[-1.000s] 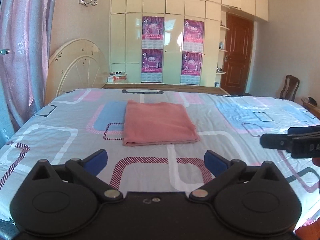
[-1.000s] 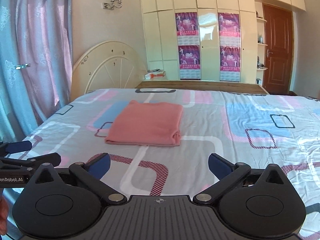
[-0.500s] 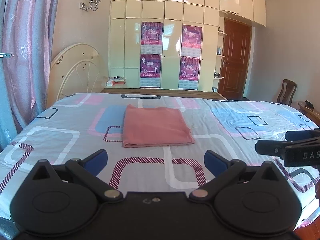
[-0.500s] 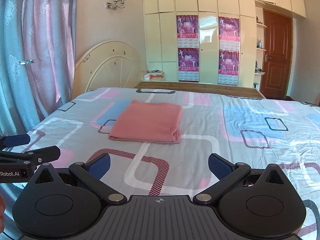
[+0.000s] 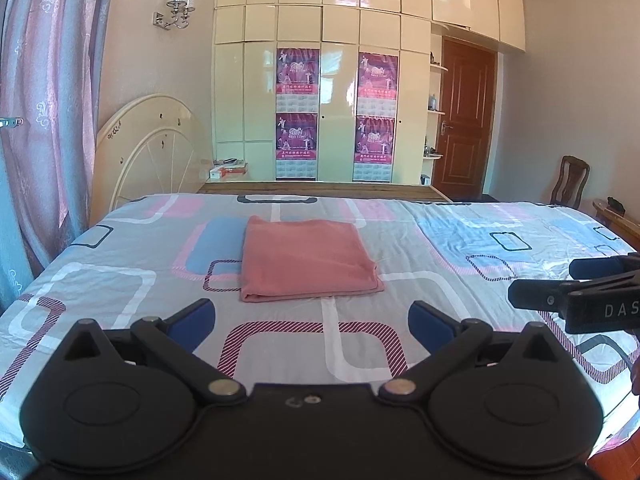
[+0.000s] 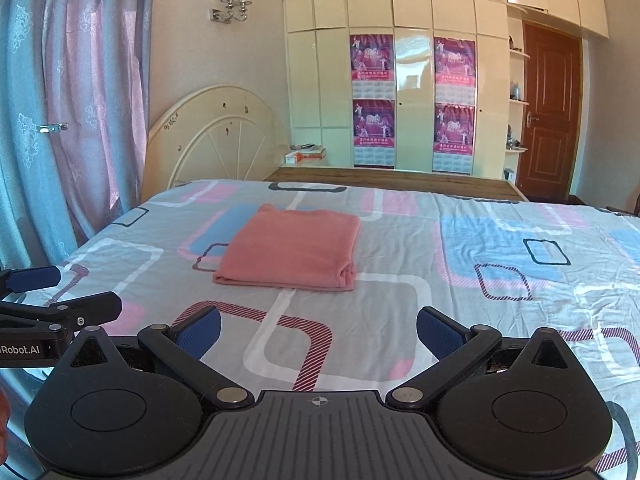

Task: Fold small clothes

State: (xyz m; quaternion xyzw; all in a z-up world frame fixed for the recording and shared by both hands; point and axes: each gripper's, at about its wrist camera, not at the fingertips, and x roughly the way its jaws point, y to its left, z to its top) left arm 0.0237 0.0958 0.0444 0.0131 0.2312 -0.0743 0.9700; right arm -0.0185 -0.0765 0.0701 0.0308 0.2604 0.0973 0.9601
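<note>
Left wrist view: left gripper [image 5: 311, 322] spread wide with nothing between the blue pads [image 5: 191, 320], hanging over the near edge of the bed [image 5: 120, 280]. Folded salmon-pink garment [image 5: 306, 258] lying flat on the patterned sheet, straight ahead past the fingertips, well apart from them, stacked layers showing along the near edge. Right gripper [image 5: 576, 284] poking in from the right side, seen side-on, fingers parted and empty, near the right side of the bed and nowhere close to the garment. Behind the bed: cream arched headboard [image 5: 152, 148] leaning by the pink curtain [image 5: 52, 100], glossy wardrobe [image 5: 340, 80] with four purple calendar posters [image 5: 298, 70], brown door [image 5: 466, 120], wooden chair [image 5: 572, 180] off in the right corner, wall lamp [image 5: 178, 6] up top.

Right wrist view: right gripper [image 6: 319, 332] also wide, blue pads [image 6: 438, 334] far apart, gripping nothing. Same pink garment [image 6: 292, 252] ahead and a bit left of centre, neat rectangle, layered corner visible at its near right end. Left gripper [image 6: 58, 292] peeking in at the left edge, fingers apart, empty, sitting over the left side of the bed [image 6: 480, 320] and clear of the garment. Blue and pink curtain [image 6: 60, 100] filling the left side, headboard [image 6: 216, 136] and wardrobe [image 6: 412, 8] behind.
</note>
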